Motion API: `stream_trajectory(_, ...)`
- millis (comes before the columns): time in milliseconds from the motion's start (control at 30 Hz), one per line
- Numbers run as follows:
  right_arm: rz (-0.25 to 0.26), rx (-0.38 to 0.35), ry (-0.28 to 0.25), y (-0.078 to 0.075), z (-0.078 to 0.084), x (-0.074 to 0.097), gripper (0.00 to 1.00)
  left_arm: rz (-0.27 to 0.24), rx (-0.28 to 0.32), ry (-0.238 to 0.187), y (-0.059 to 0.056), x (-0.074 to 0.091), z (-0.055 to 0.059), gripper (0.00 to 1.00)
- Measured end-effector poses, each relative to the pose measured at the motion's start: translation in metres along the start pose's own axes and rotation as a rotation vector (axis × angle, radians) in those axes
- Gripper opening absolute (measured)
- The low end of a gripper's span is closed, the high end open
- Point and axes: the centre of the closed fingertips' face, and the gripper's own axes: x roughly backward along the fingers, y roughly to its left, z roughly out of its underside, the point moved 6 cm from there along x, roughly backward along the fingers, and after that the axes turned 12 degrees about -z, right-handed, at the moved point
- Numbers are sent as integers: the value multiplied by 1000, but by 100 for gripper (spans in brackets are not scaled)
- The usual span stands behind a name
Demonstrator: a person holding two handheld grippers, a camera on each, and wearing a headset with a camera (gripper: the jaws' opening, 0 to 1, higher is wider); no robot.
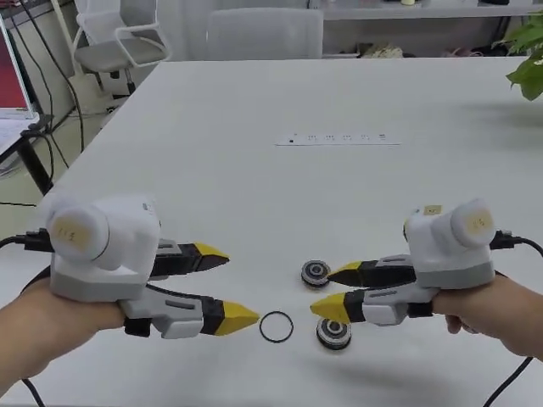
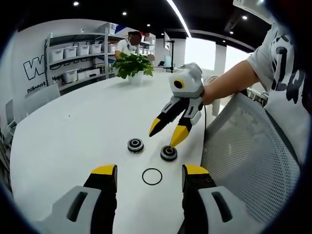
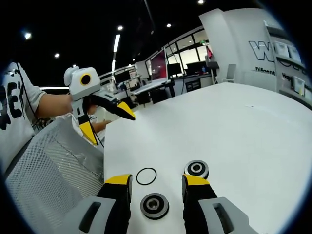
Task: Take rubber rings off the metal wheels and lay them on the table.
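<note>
A loose black rubber ring lies flat on the white table between the two grippers. Two metal wheels with dark rims sit close by: one farther back, one nearer me. My left gripper is open and empty, its tips just left of the ring. My right gripper is open too, its yellow tips between the two wheels. In the right gripper view the near wheel lies between the jaws, the other wheel sits at the right tip, and the ring lies ahead.
A white power strip is set into the table's middle. A plant stands at the far right edge. Office chairs stand behind the table, and a mesh chair back is beside me near the front edge.
</note>
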Motion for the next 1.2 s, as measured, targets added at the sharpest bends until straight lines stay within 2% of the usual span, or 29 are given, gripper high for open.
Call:
stream_trajectory(300,31,7,-26,-5,4,19,46,22,-6,5,-2,-12,-6,50)
stream_trajectory(633,44,19,-25,-6,12,27,46,48,-11,22,-4,-31,-8,50)
stream_trajectory(867,34,54,21,-4,23,24,46,76,-23,35,-9,-43,-8,50)
stream_trajectory(1000,25,64,35,-3,29,23,45,94,4,30,-12,-50,-11,50)
stream_trajectory(1200,21,66,55,-3,36,22,43,124,-14,50,-21,-62,-9,49)
